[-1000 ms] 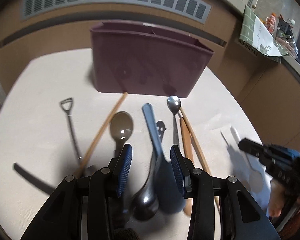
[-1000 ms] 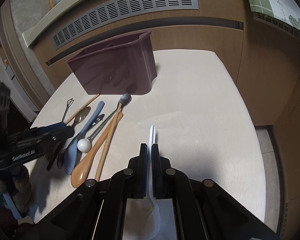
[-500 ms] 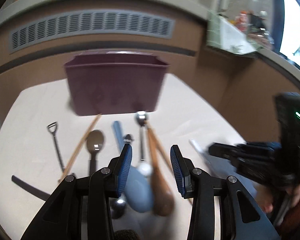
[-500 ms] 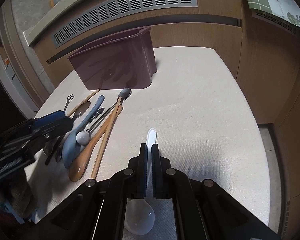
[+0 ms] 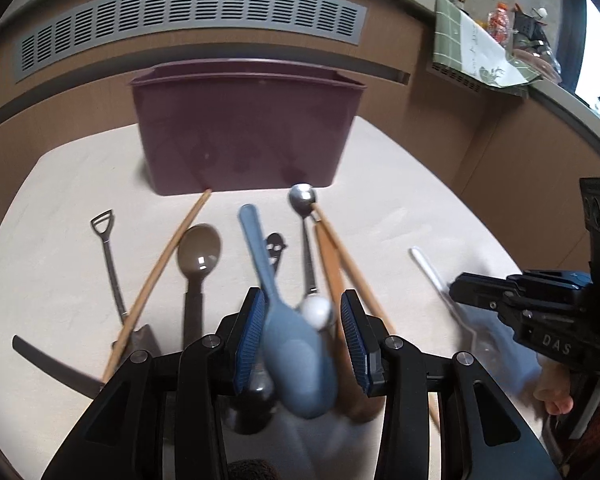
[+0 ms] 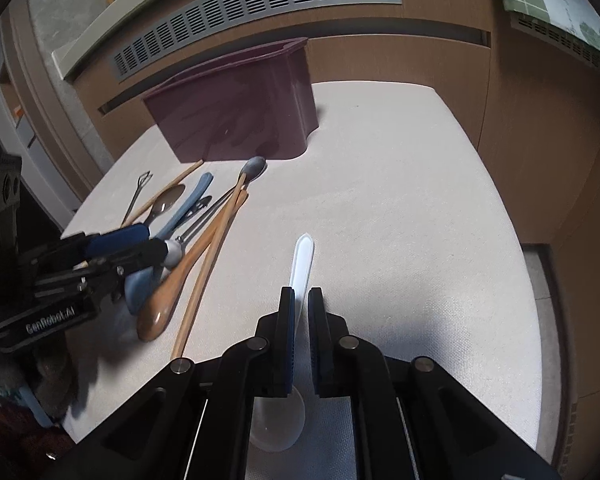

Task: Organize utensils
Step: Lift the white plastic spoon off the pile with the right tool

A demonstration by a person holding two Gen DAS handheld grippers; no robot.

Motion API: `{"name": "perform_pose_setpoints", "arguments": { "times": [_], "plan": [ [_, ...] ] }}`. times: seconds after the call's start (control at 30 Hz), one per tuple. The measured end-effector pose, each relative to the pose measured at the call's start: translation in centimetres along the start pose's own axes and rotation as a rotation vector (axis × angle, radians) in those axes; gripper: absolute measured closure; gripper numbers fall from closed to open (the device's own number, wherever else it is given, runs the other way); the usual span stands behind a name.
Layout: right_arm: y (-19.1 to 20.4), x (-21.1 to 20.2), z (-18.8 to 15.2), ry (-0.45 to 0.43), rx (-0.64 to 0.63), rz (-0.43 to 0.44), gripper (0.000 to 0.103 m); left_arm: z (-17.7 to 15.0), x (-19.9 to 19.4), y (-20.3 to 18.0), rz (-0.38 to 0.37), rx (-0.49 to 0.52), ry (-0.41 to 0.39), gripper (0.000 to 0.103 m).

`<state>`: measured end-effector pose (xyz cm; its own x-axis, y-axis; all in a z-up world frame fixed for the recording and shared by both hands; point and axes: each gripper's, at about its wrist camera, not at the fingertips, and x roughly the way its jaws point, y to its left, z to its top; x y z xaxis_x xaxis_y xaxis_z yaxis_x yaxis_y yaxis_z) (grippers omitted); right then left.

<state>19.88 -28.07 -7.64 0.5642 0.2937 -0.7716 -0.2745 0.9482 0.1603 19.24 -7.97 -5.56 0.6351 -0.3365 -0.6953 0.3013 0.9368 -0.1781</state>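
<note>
Utensils are shown scattered on a pale, finely woven table cover [image 6: 400, 184] in front of a maroon plastic caddy [image 5: 244, 128], a rectangular bin with rounded corners and a glossy wall. The left gripper [image 5: 302, 336] is held with its ribbed blue pads wide apart, astride the broad oval bowl of a matte blue plastic spoon [image 5: 296, 356]; no pad is seen pressing on it. Beside that bowl, a small white ball-ended utensil [image 5: 318, 312] and a varnished wooden spoon [image 6: 168, 300] are crowded together. Further left, a glossy brown spoon [image 5: 199, 254], a slender wooden chopstick [image 5: 160, 276] and a thin metal shovel-handled utensil [image 5: 108, 256] are laid; a steel spoon [image 5: 302, 196] is seen with its round bowl nearly at the caddy's base. The right gripper [image 6: 301, 308] is set apart from this cluster, its jaws narrow and just opened by a small gap on either side of the flat handle of a translucent white plastic spoon [image 6: 302, 260], which lies on the cover with its rounded bowl beneath the gripper body and its handle tip pointing toward the caddy.
</note>
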Motion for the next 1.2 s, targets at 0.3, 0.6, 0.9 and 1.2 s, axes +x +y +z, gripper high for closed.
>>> {"name": "perform_pose_setpoints", "arguments": {
  "times": [0.3, 0.6, 0.9, 1.2],
  "plan": [
    [1.1, 1.8, 1.3, 0.042, -0.031, -0.01, 0.086, 0.0, -1.7, -0.9, -0.053, 0.013, -0.053, 0.062],
    [1.1, 1.3, 0.7, 0.01, -0.073, -0.068, 0.095, 0.3, -0.1, -1.3, -0.06, 0.022, -0.005, 0.062],
    [1.1, 1.1, 0.4, 0.003, -0.084, -0.083, 0.095, 0.0, -0.3, -0.7, -0.022, 0.028, -0.018, 0.062],
    [0.8, 1.0, 0.4, -0.003, -0.078, -0.071, 0.095, 0.6, 0.5, -1.2, -0.091, 0.03, 0.011, 0.062]
  ]
}}
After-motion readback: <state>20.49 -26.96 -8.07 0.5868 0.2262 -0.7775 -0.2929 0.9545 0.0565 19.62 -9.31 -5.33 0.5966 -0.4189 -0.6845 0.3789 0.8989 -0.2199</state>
